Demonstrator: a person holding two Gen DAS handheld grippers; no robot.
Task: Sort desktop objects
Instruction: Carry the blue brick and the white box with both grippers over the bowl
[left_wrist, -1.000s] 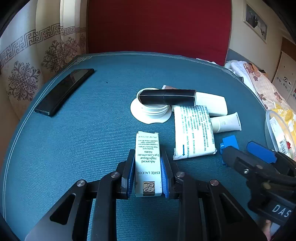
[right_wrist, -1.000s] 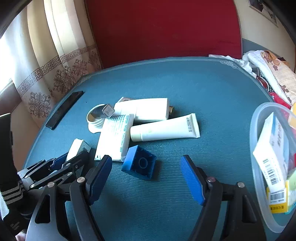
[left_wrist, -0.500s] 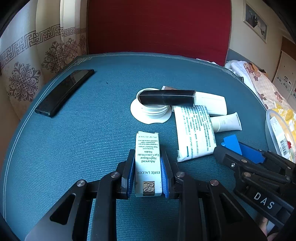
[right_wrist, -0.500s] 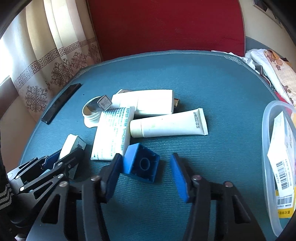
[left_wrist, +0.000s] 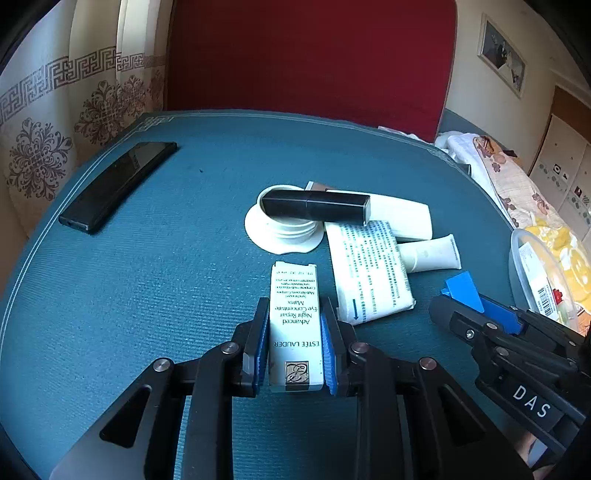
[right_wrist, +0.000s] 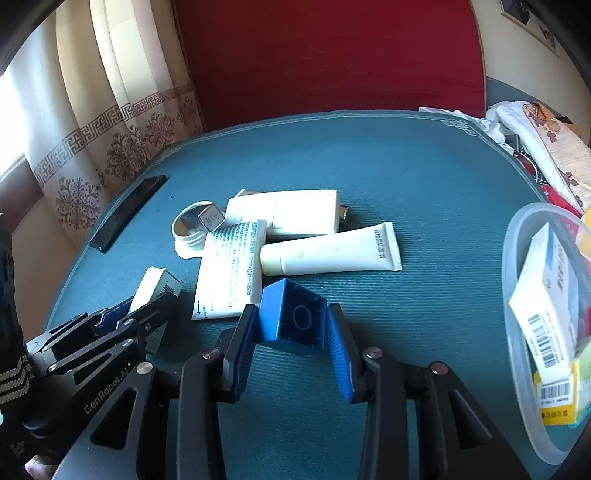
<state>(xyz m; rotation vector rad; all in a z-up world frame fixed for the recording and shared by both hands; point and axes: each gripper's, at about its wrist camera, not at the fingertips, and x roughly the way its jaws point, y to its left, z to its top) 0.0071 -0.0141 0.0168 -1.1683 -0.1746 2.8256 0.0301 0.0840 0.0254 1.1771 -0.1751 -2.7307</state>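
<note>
Left gripper (left_wrist: 295, 345) is clamped on the white carton (left_wrist: 294, 325), just in front of the white jar lid (left_wrist: 282, 236). Right gripper (right_wrist: 291, 341) has just been closing; its pads now press the blue brick (right_wrist: 291, 317), right of the carton. Judged: brick light, rigid, slick plastic, so grip its flat sides. Carton thin, crushable.

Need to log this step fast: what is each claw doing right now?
Left claw: shut on the white Estee Lauder box.
Right claw: has just been closing, pads now on the blue block.
</note>
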